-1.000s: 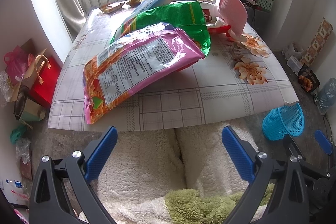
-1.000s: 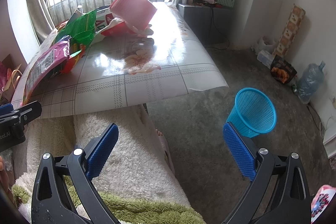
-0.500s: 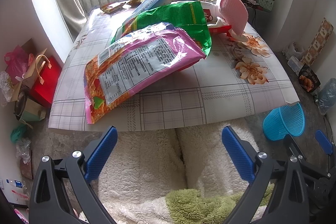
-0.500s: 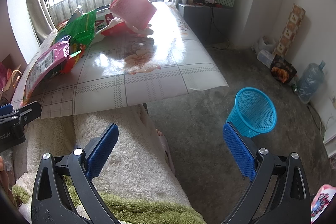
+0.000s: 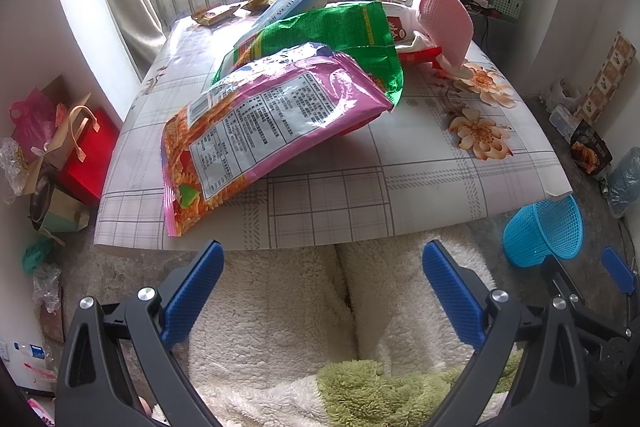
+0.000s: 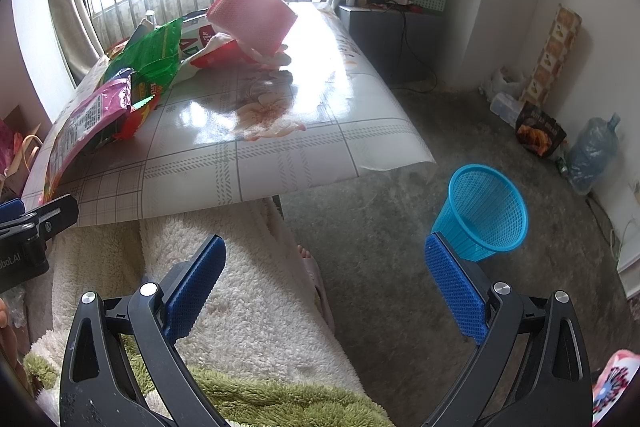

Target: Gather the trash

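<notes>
Both grippers, left point(image 5: 322, 281) and right point(image 6: 324, 275), stood open and empty; the pink bag point(image 5: 264, 131) ahead, overhanging, might slip off the worktop point(image 5: 360, 195) if nudged.

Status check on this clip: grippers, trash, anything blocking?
Left gripper open, empty. Right gripper open, empty. Pink snack bag on table, overlapping green bag; blue basket on floor. Nothing blocking.
</notes>
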